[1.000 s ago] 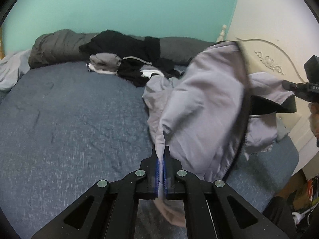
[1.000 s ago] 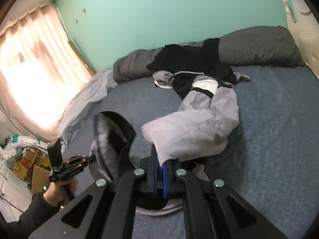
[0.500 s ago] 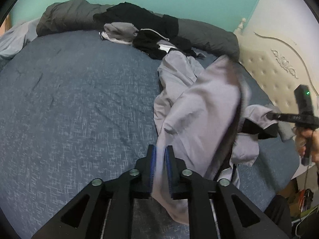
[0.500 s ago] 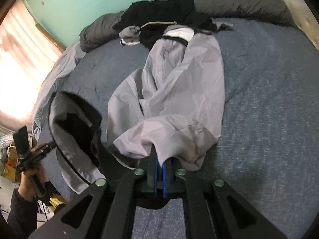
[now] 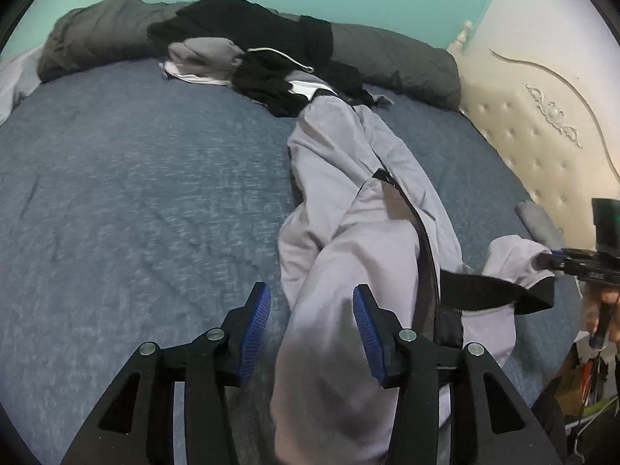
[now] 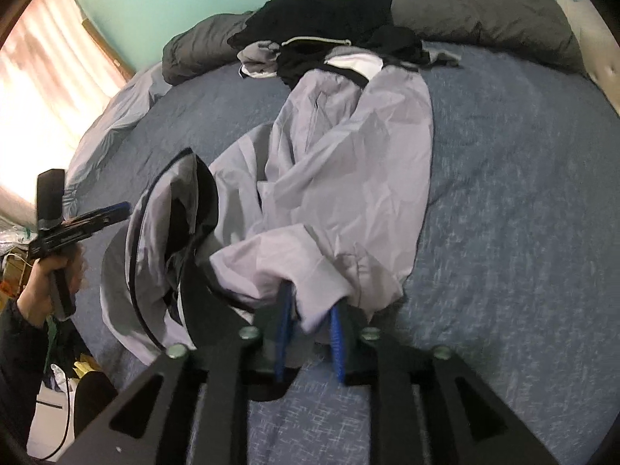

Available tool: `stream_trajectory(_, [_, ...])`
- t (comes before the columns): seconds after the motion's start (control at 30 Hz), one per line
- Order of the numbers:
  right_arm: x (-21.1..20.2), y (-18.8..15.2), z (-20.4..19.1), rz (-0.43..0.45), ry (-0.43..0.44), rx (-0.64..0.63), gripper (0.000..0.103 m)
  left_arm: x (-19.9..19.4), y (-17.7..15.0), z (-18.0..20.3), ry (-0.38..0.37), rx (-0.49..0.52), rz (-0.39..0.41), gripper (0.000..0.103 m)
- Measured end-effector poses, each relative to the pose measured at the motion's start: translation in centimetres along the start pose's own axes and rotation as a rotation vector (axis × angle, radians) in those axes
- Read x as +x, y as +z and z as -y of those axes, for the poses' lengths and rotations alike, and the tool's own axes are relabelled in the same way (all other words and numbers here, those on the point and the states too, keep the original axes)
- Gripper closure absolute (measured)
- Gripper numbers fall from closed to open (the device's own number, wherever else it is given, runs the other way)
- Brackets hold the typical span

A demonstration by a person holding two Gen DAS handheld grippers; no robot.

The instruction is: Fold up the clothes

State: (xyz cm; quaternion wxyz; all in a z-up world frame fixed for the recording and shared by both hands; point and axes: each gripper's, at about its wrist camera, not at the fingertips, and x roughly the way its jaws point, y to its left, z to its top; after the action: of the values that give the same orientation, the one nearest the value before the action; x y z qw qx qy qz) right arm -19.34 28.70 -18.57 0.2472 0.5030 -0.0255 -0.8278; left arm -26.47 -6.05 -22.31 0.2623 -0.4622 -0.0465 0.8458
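A light grey jacket with black lining (image 5: 348,209) lies stretched out on the blue bed (image 5: 135,193); it also shows in the right wrist view (image 6: 348,178). My left gripper (image 5: 312,321) is open, and a fold of the jacket lies loose between its blue pads. My right gripper (image 6: 310,333) is partly open, with a jacket edge draped between its fingers. Each gripper shows in the other's view, the right one (image 5: 573,261) at the jacket's hem and the left one (image 6: 89,219) beside the hood.
A pile of black and grey clothes (image 5: 248,54) lies at the far side, against grey pillows (image 5: 395,66). A cream padded headboard (image 5: 542,128) is to the right. A window with curtains (image 6: 46,89) and clutter on the floor (image 6: 15,275) are off the bed's left side.
Both grippers lowered the lifted jacket onto the bed and opened. The left jaws went from shut on the fabric to wide apart; the right jaws parted.
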Motion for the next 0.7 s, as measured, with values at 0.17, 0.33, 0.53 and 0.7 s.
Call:
stream_trajectory(0.17, [0.6,1.3,-0.4,0.013,-0.011,-0.044,0.056,2.6,1.4,-0.6,-0.062,-0.019,-0.039,0.051])
stream_trajectory(0.33, [2.0,1.9,0.2,-0.016,-0.046,-0.039,0.052,3.9,1.6,-0.8,-0.096,-0.018,-0.065,0.051])
stream_trajectory(0.53, [1.1,1.6,2.8,-0.021,-0.094,0.013,0.052,4.3,1.8,-1.1,-0.119,0.0,-0.066,0.052])
stream_trajectory(0.7, [2.0,2.4,2.5,-0.024,0.015,-0.015,0.043,4.8,2.7,-1.5,-0.156,-0.031,-0.069,0.051])
